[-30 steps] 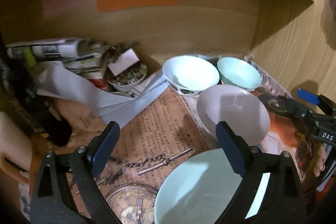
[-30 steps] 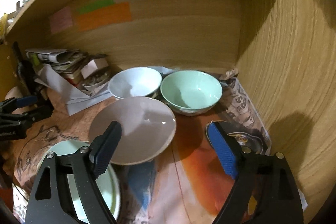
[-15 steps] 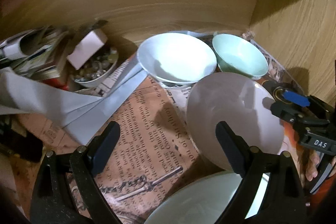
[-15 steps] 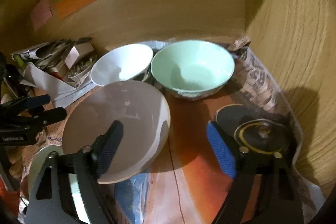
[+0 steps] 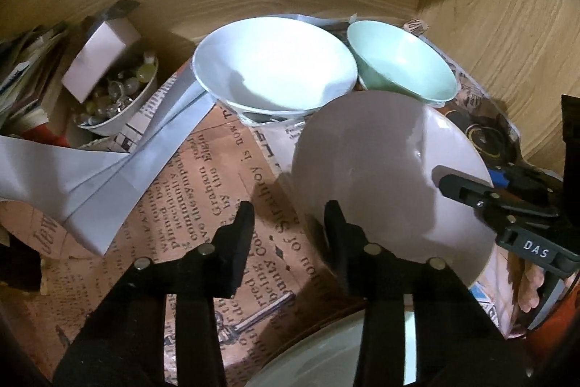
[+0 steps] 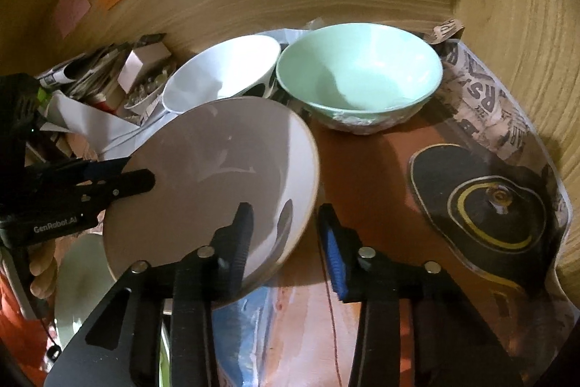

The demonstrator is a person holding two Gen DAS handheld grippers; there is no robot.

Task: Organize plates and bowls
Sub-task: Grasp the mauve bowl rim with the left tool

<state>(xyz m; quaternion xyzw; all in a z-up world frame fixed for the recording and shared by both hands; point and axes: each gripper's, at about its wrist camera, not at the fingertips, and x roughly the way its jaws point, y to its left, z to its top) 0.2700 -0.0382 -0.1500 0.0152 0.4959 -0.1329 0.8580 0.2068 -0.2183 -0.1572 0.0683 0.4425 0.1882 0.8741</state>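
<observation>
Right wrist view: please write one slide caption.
Both grippers straddle opposite rims of the tilted grey bowl.

Left gripper (image 5: 288,223) low in frame, black fingers partly closed with gap between, straddling left rim of tilted grey-white plate (image 5: 388,176); grip contact unclear. Right gripper (image 5: 467,185) at plate's far edge. White bowl (image 5: 273,68) and green bowl (image 5: 400,64) behind, side by side. Pale green plate (image 5: 326,358) at bottom. Newspaper lining (image 5: 203,191) underneath
</observation>
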